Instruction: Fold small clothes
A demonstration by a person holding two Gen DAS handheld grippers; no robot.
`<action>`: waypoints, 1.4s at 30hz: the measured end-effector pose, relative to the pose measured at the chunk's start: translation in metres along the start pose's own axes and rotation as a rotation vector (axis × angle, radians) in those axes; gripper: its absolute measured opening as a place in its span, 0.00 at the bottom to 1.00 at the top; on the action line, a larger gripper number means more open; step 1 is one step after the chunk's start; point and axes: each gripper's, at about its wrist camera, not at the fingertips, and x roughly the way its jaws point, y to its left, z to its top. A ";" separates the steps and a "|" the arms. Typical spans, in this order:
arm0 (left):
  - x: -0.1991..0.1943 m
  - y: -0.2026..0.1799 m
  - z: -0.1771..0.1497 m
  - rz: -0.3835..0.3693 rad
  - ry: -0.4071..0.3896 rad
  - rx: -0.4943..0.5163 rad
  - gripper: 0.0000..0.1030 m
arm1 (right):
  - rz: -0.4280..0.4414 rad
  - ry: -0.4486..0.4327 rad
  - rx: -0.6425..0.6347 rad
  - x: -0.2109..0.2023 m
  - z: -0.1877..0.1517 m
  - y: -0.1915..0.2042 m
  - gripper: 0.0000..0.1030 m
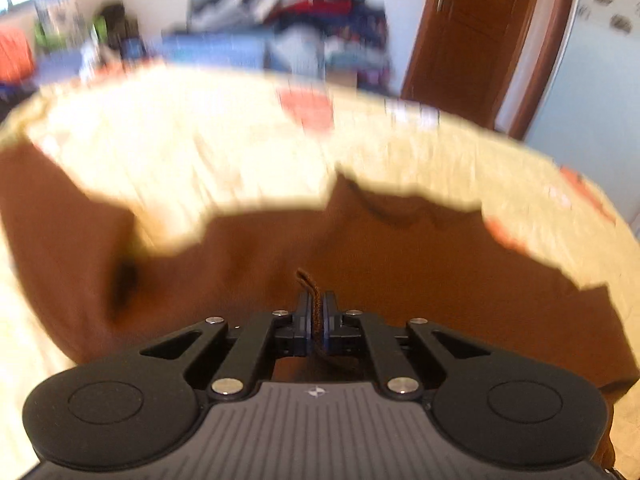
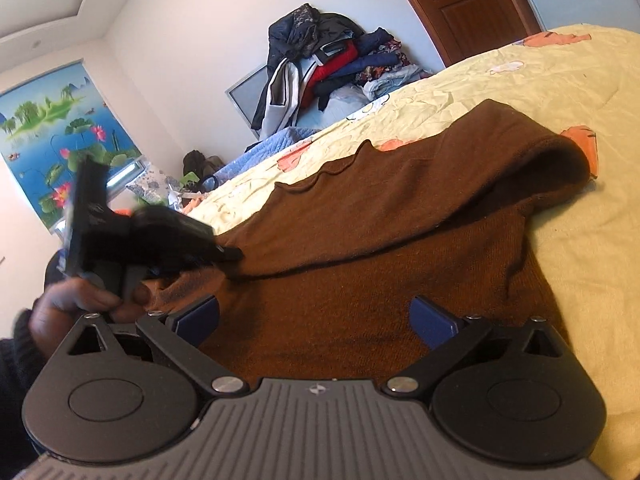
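The brown sweater point(image 2: 380, 216) lies half-folded on the bed point(image 2: 540, 80). Left gripper point(image 1: 316, 312) pinches its edge; right gripper point(image 2: 316, 320) hovers agape, empty. Soft, limp knit (likely light): grip hems or corners.

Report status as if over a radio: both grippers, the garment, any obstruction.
Left gripper shut on brown sweater edge. Right gripper open, empty, over sweater. Sweater partly folded on yellow bedspread. Nothing in the way.
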 end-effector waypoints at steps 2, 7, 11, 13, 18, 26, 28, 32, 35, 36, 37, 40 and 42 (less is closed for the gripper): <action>-0.019 0.018 0.005 0.059 -0.074 0.006 0.04 | 0.001 0.001 -0.001 -0.001 0.000 0.000 1.00; -0.016 0.077 -0.005 0.205 -0.025 -0.010 0.04 | 0.013 0.002 0.011 0.000 0.001 -0.001 1.00; -0.007 0.094 -0.031 0.274 0.008 0.009 0.04 | 0.010 0.003 0.006 0.002 0.001 -0.001 1.00; -0.010 0.089 -0.037 0.304 -0.008 0.022 0.04 | 0.005 0.005 -0.001 0.002 0.001 0.000 1.00; -0.017 0.088 -0.031 0.297 0.007 0.021 0.04 | -0.009 0.011 -0.022 0.004 0.000 0.004 1.00; -0.073 0.083 -0.034 0.226 -0.147 0.050 0.35 | -0.010 -0.025 -0.049 -0.009 0.023 0.016 1.00; -0.079 0.069 -0.037 0.164 -0.205 0.067 0.89 | 0.000 -0.093 -0.055 -0.010 0.047 0.019 1.00; -0.038 0.036 -0.046 0.031 -0.111 0.130 0.89 | -0.163 -0.006 -0.172 0.051 0.086 0.019 1.00; 0.006 0.031 -0.054 0.019 0.037 0.106 0.93 | -0.310 0.168 -0.221 0.107 0.085 0.003 1.00; 0.010 0.027 -0.058 0.027 0.017 0.158 0.95 | -0.323 0.150 -0.280 0.111 0.079 0.004 1.00; 0.012 0.028 -0.058 0.019 0.014 0.171 0.95 | -0.329 0.137 -0.345 0.113 0.069 0.008 1.00; 0.004 0.050 -0.049 -0.070 0.021 0.139 0.95 | -0.361 0.146 -0.432 0.116 0.057 0.016 1.00; -0.017 0.083 -0.040 -0.077 -0.083 0.073 0.95 | -0.346 0.141 -0.407 0.114 0.058 0.013 1.00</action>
